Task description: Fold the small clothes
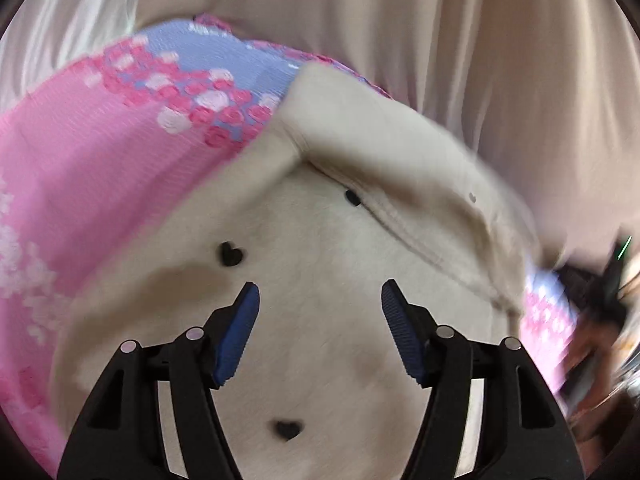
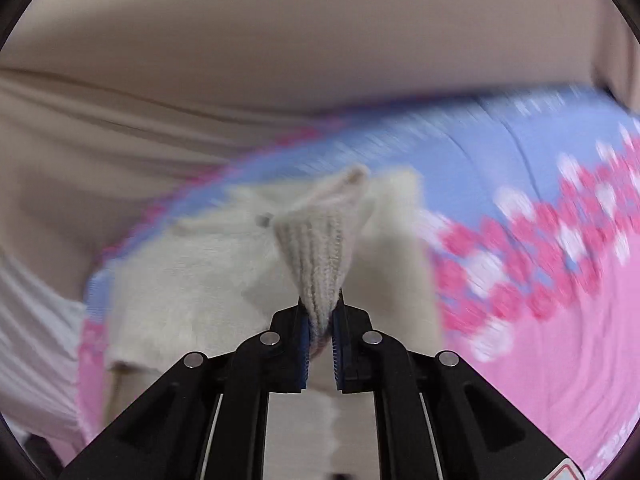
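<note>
1. The top, cream and fuzzy with little black hearts, is filling the lower middle of the left view and lying on a pink and blue towel. In the right view the same top is sitting centre-left, on the towel too.

2. The left gripper is hovering over the body of the top at the bottom centre of the frame. Its jaws are standing wide apart with nothing between them, and the blue pads are bare. I can't tell if the tips are touching the fabric or just floating above it.

3. The right gripper is pinching a ribbed cuff at the bottom centre of its view. Jaws are squeezed together on the knit, with the cuff sticking up out of them toward the middle of the frame.

4. Progress, my guess: a flap of the top is lying doubled over across the upper right of the left view, with a seam running diagonally. So one fold looks at least started. The cuff being held up reads like a sleeve mid-fold.

5. Left to do, as far as I can judge: laying that sleeve flat, letting go, then probably another fold or two. The top isn't looking like a tidy packet yet.

6. Both views are blurry, the right one especially, so finer details are iffy. A beige sheet is filling the top of the frame.
</note>
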Demonstrator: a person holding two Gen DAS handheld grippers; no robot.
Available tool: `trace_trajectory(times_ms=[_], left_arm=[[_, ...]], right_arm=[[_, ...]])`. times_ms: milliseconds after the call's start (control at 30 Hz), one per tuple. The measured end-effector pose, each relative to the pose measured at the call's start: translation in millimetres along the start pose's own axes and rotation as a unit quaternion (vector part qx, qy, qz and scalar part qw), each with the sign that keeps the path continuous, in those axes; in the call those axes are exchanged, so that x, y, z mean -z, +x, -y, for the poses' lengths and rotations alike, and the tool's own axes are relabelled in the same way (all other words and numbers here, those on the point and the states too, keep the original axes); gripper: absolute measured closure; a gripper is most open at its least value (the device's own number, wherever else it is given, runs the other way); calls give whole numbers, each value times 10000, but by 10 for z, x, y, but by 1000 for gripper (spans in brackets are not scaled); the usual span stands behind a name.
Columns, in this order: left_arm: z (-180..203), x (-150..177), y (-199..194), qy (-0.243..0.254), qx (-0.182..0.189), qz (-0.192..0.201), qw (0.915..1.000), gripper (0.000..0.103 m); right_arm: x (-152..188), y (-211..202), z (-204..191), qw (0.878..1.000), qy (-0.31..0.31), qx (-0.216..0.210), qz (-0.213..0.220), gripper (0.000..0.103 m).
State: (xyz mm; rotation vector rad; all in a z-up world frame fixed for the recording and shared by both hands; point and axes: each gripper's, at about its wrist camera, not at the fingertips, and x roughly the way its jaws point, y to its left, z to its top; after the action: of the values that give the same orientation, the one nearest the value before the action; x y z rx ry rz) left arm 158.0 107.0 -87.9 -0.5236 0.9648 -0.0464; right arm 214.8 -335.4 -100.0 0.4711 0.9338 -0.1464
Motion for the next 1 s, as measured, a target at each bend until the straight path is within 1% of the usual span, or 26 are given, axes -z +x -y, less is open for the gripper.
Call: trace_trajectory(times_ms=[33, 67, 133, 167, 233, 300, 367, 433, 500, 533, 567, 600, 633, 667, 700, 733, 767, 800, 833, 867, 900, 933, 967, 1000], left_arm=[[1, -35, 50, -44, 21, -27, 10000, 42], [13, -77, 105, -59, 7, -46, 10000, 42], [56, -170, 219, -7, -55, -75, 10000, 42], [76, -209, 262, 13, -98, -71, 9999, 42], [117, -279, 335, -1, -100, -66, 9999, 42], [123, -337, 411, -142, -52, -100, 9998, 39], [84, -411, 536, -555, 98, -219, 9982, 37], [-1, -487, 672, -1107, 417, -292, 9925, 37], [-89, -560, 794, -1551, 481, -266, 9864, 38], [-135, -607, 877, -1738, 414, -281, 9835, 40], [-163, -655, 927, -1839, 392, -254, 9818, 51], [-174, -704, 945, -1855, 366, -170, 9818, 72], [-170, -796, 938, -1782, 337, -70, 9834, 82], [-170, -869, 900, -1746, 359, 38, 9840, 86], [-181, -937, 826, -1749, 392, 217, 9836, 88], [-206, -1010, 708, -1747, 379, 475, 9828, 90], [-247, -1061, 603, -1750, 282, 703, 9816, 90], [-303, -1080, 542, -1799, 157, 839, 9800, 90], [-361, -1070, 537, -1853, 67, 882, 9787, 89], [-407, -1054, 584, -1867, 41, 797, 9792, 86], [-456, -1014, 713, -1851, 25, 480, 9816, 86], [-463, -972, 812, -1809, -1, 257, 9832, 86], [-459, -929, 883, -1729, -87, 97, 9849, 86], [-436, -867, 914, -1616, -160, 38, 9867, 86]], right_arm=[[43, 113, 119, 9998, 131, -71, -153, 95], [76, 181, 218, 9989, 271, -299, -217, 95], [67, 180, 238, 9978, 331, -531, -197, 94], [47, 176, 227, 9975, 308, -602, -211, 90], [11, 129, 233, 9968, 268, -716, -225, 86], [-24, 117, 234, 9954, 303, -878, -248, 76], [-112, 149, 228, 9942, 420, -940, -320, 75], [-176, 171, 250, 9934, 533, -958, -331, 75], [-186, 118, 305, 9937, 580, -915, -271, 75], [-196, 123, 274, 9945, 541, -849, -299, 80], [-212, 123, 209, 9953, 418, -787, -368, 94], [-232, 68, 169, 9954, 300, -841, -346, 94], [-265, -46, 49, 9936, 137, -1106, -204, 94], [-298, -165, -51, 9902, 25, -1398, -54, 94], [-334, -333, -152, 9840, -96, -1769, 171, 94], [-357, -492, -222, 9777, -198, -2050, 414, 95], [-365, -594, -260, 9745, -275, -2143, 598, 95], [-363, -633, -263, 9745, -336, -2101, 712, 95], [-336, -548, -219, 9787, -384, -1902, 664, 95], [-287, -382, -162, 9854, -460, -1566, 483, 95], [-189, -96, -57, 9935, -501, -1014, 132, 95], [-114, 111, 17, 9960, -483, -723, -196, 95], [-26, 265, 89, 9964, -473, -535, -461, 95], [43, 251, 133, 9963, -457, -667, -301, 96]])
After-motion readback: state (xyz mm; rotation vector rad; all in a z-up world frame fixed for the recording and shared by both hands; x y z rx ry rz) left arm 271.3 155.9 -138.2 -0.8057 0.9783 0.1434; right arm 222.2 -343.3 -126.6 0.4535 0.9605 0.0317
